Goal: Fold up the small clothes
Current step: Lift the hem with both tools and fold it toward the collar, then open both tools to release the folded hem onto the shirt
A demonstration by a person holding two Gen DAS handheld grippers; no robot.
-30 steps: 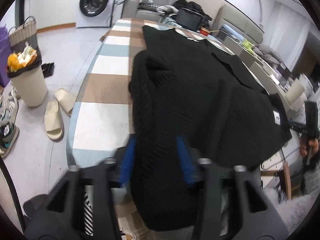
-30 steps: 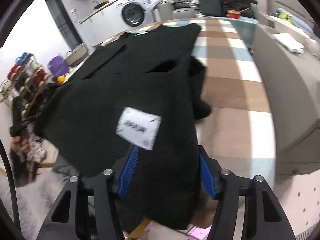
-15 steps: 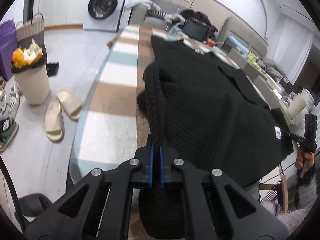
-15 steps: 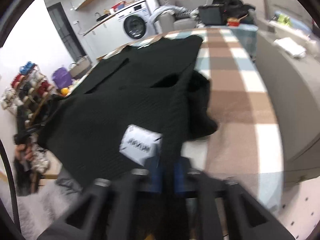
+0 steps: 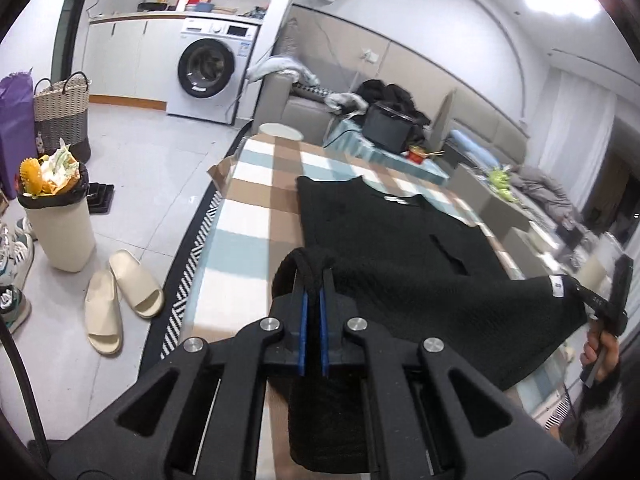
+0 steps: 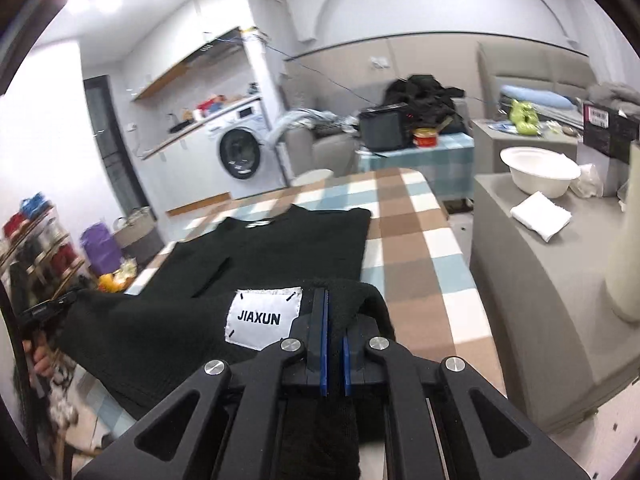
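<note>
Sweater [image 5: 384, 248], black knit, lies with its collar end flat on your checked bench [image 5: 248, 216], while the near hem is lifted off it. Your left tongs [image 5: 313, 304] are clenched on a bunched fold at one hem corner; your right tongs [image 6: 334, 332] are clenched on the other, just beside the white JIAXUN label [image 6: 262, 318]. Between the two grips, the hem hangs taut.

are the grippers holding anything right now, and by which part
Both hold the black knit sweater. The left gripper is shut on a bunched near corner; the right gripper is shut on the other near corner, beside the white JIAXUN label.
</note>
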